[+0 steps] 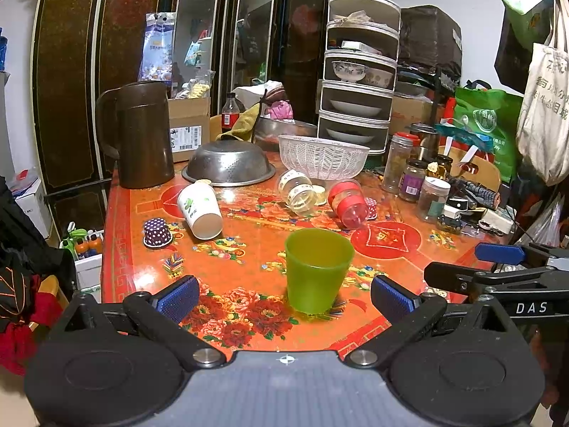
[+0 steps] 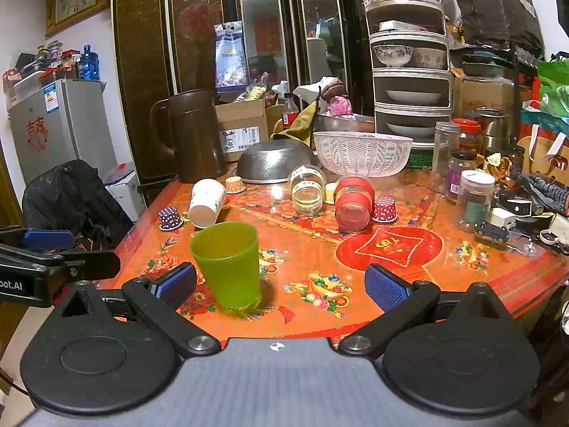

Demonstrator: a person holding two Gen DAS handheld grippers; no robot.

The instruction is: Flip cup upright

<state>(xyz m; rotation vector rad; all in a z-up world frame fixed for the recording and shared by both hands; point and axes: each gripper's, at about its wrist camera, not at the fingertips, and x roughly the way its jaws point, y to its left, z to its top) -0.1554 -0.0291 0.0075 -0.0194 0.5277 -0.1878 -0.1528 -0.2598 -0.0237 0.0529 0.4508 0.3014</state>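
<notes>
Green cup point(image 1: 316, 270) stands upright, mouth up, near front of desk point(image 1: 391, 249). Left gripper point(image 1: 284, 293) and right gripper point(image 2: 279, 286) both wide, empty. Flip looks done, though paper cup point(image 1: 200, 210) lies sideways.

Jar labels point(image 2: 454, 181) unreadable, tote bag point(image 1: 544, 106) cut off

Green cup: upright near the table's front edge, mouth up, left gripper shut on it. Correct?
Not quite. The green cup does stand upright, mouth up, near the front edge of the table, but the left gripper is open: in the left wrist view its fingers sit apart on either side, clear of the cup.
</notes>
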